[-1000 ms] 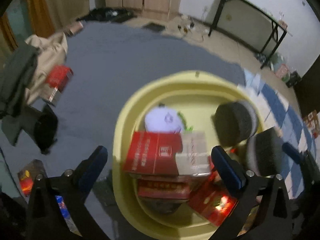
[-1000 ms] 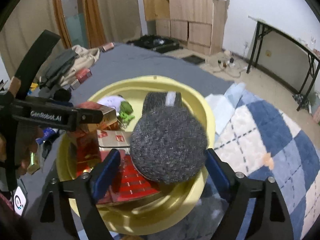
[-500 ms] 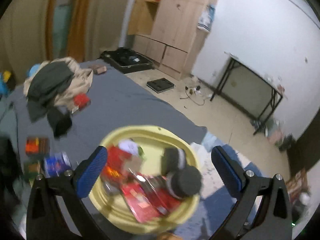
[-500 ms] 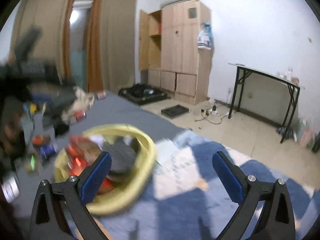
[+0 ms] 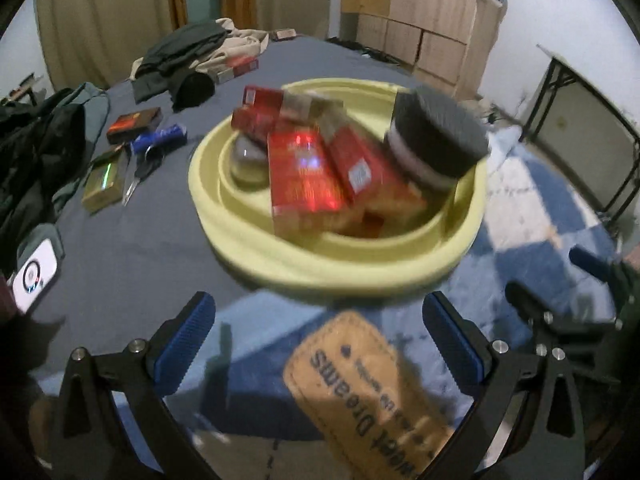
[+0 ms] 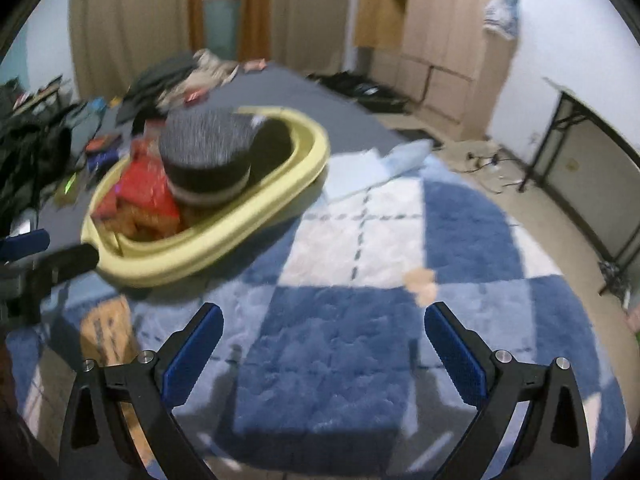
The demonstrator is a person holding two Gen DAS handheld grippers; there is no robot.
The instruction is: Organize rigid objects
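A yellow basin [image 5: 312,268] stands on the bed and also shows in the right wrist view [image 6: 224,236]. It holds several red boxes [image 5: 304,176], a round dark grey speaker [image 5: 436,136] [image 6: 208,160] and a small grey round thing [image 5: 244,160]. My left gripper [image 5: 318,340] is open and empty, in front of the basin over a tan label [image 5: 360,392]. My right gripper [image 6: 322,344] is open and empty over the blue and white checked blanket [image 6: 352,320], to the right of the basin.
Loose small boxes [image 5: 132,122], a blue tube [image 5: 160,138] and scissors [image 5: 140,172] lie on the grey sheet left of the basin. Piles of clothes [image 5: 188,48] lie at the far end. A white device [image 5: 34,276] lies at the left edge. A black-legged table [image 6: 592,132] stands by the wall.
Both grippers have drawn back from the basin and dropped low. The grey speaker that sat between the right fingers a second ago now rests in the basin.
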